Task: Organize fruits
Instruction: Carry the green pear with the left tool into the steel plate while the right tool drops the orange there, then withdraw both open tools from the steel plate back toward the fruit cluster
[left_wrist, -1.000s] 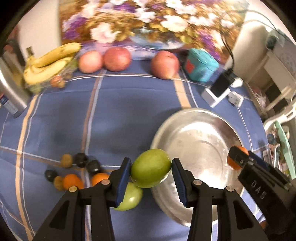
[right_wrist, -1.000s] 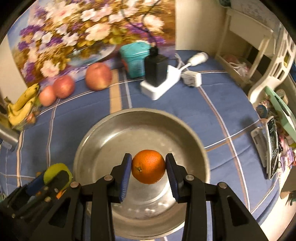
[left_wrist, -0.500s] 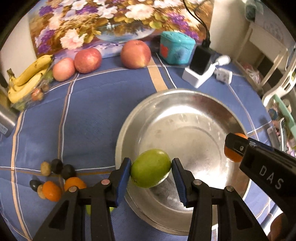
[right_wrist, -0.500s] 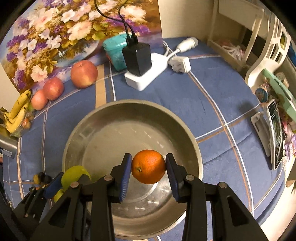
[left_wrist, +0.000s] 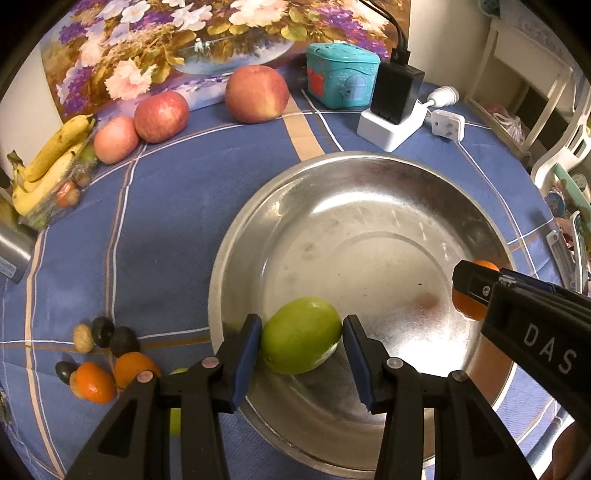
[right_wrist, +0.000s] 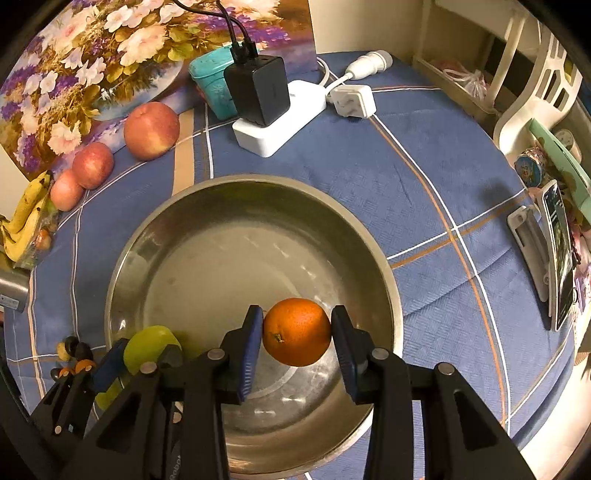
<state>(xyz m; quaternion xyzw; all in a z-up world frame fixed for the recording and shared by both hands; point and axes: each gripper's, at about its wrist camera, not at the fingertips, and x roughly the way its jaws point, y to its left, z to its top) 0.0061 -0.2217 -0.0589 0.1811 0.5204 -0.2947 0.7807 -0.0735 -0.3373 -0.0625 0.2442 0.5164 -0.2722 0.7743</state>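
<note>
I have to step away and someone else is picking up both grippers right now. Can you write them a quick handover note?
Left gripper: shut on the green fruit, held over the near-left part of the steel bowl.
Right gripper: shut on the orange, held over the bowl's near side.
Done: both fruits picked up and brought over the bowl; nothing lies in the bowl yet.
Left: release both into the bowl. Still on the tablecloth: three apples and bananas at the back, small oranges, small dark and tan fruits and another green fruit left of the bowl.
</note>
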